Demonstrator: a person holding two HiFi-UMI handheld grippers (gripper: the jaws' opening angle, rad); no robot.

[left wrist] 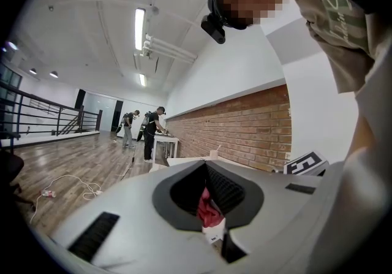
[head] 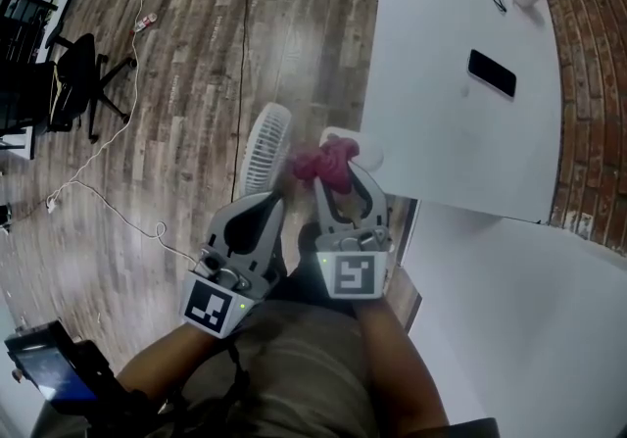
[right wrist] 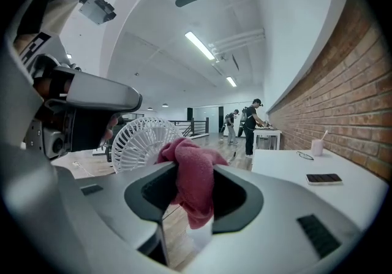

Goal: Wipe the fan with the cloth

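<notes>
Okay, right hand-held gripper (head: 338, 174) pinches pink cloth (head: 321, 163) just beside fan (head: 266, 145), bunched for wiping; left hand-held gripper (head: 268, 199), pressed together, near fan's base, probably steadying.

Fan (head: 266, 147) just left of cloth (head: 323, 164)

The cloth (right wrist: 190, 175) is fuzzy pink towelling, soft and matt. The fan (head: 266, 147) has a white plastic grille, smooth. The left claw (head: 272, 203) and right claw (head: 343, 171) have matt grey plastic shells. The bench (head: 441, 122) is smooth matt white, the floor (head: 176, 113) streaky wood planks with a dull sheen, the wall (right wrist: 343, 107) rough brick.
</notes>
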